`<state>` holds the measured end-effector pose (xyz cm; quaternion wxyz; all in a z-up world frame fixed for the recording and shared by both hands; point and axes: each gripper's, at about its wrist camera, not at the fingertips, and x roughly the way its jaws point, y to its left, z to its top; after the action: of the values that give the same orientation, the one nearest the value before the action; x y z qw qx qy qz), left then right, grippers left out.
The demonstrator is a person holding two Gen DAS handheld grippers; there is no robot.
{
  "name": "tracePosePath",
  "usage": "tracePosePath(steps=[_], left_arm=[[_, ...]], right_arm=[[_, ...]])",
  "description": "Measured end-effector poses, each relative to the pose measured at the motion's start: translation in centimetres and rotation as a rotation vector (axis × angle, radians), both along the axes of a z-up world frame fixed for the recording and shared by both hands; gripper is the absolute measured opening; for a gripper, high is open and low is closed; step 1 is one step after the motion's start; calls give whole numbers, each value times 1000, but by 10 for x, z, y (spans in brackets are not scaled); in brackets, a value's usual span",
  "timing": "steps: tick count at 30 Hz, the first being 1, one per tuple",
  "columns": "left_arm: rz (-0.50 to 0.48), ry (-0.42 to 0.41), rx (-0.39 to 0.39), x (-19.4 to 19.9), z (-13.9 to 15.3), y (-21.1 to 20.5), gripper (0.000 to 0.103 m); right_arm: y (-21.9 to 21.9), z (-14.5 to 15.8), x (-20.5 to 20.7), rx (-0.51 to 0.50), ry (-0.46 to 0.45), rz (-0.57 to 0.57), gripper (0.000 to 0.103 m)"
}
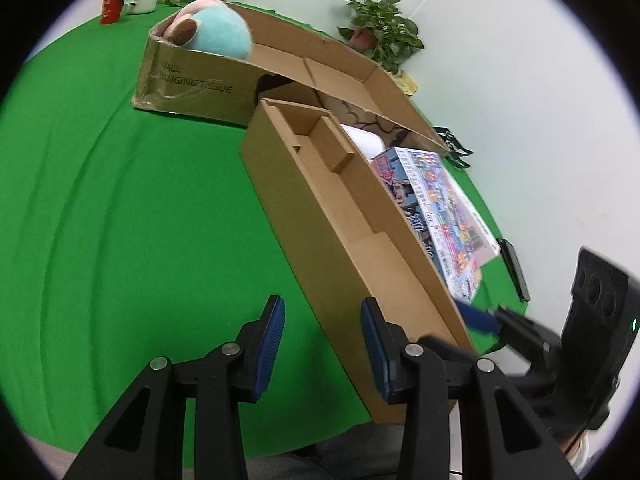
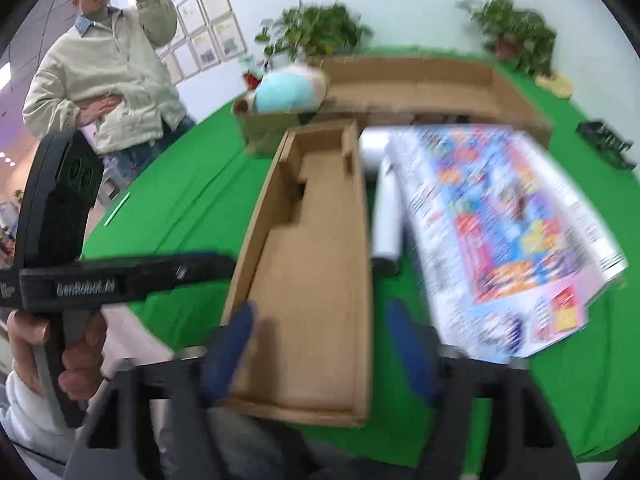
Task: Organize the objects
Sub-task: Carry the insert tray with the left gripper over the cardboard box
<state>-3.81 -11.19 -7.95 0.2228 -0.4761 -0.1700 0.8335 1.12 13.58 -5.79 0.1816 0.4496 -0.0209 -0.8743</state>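
Downward-tilted, left gripper [image 1: 322,330] parted and empty over green cloth [image 1: 120,200]; right gripper [image 2: 320,336] half-parted astride narrow cardboard box [image 2: 316,264].

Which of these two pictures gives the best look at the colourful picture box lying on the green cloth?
The left wrist view: there the colourful box is sharp enough to make out printed figures and rows of small pictures, though the long cardboard tray hides its near edge. In the right wrist view the box shows larger and almost whole, but smeared by motion blur.

We seem to be in an office or lab: a surface [image 1: 100,200] draped in green cloth, potted plants [image 1: 380,28] along a pale wall, framed certificates [image 2: 208,28] behind a bystander [image 2: 108,68].
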Motion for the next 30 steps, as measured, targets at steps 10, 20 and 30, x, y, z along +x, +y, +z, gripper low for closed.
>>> tracePosePath(steps=[10,20,30], left_arm=[[30,35,-16,13,16,-28,39],[-16,-12,-68,-2,-4,16,38],[-27,37,-161,-1,6,25,21]], right_arm=[[-23,4,8,5,38,11,50],[-34,-4,-19,87,93,-64,12],[-38,-9,-20,79,126,-112,9]])
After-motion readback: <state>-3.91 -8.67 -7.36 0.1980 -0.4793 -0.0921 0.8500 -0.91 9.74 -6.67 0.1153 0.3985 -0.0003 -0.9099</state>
